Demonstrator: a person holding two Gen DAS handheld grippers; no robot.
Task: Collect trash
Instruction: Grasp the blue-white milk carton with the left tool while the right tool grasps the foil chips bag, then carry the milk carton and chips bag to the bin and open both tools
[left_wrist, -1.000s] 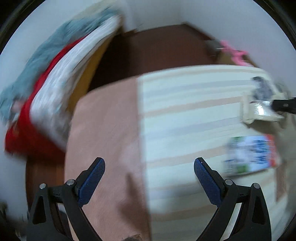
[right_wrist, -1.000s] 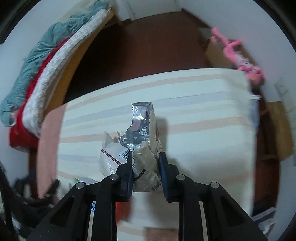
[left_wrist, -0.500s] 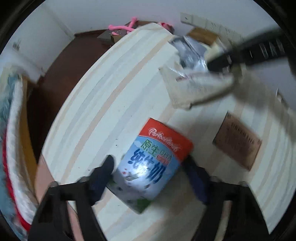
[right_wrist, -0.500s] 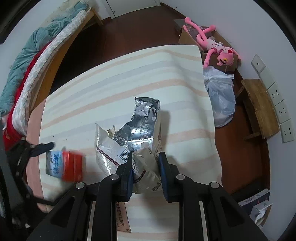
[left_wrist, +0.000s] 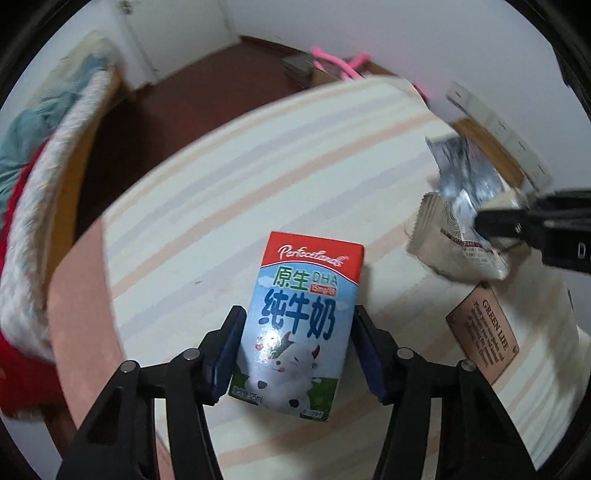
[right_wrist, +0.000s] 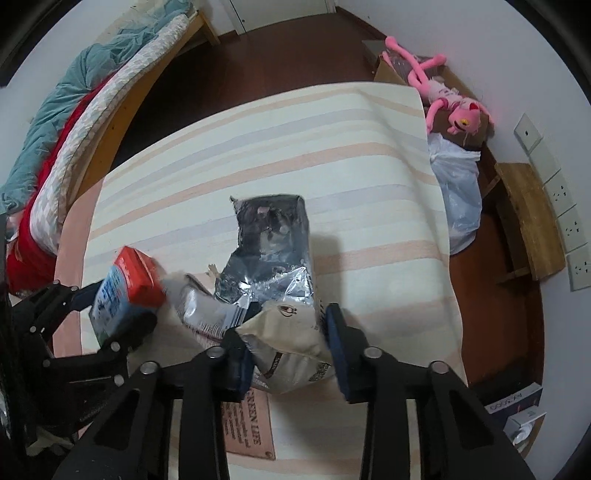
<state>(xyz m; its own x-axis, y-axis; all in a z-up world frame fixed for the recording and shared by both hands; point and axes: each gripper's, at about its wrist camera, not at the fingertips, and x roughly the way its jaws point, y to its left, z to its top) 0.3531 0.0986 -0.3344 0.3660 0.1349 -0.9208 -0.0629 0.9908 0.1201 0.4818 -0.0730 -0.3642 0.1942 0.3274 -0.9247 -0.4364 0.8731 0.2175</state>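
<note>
My left claw is closed on the milk carton, pads pressed flat against its two narrow sides so the printed face stays toward the camera and the box cannot twist; I judge it lifted clear of the striped surface, though contact underneath is hidden. My right claw pinches the torn snack bag low on its crumpled cream end, which leaves the foil-lined mouth standing open above the pads. Both pieces of trash sit close together over the near part of the surface. A white plastic bag sits on the floor beside the surface's far right corner, likely the drop point.
</note>
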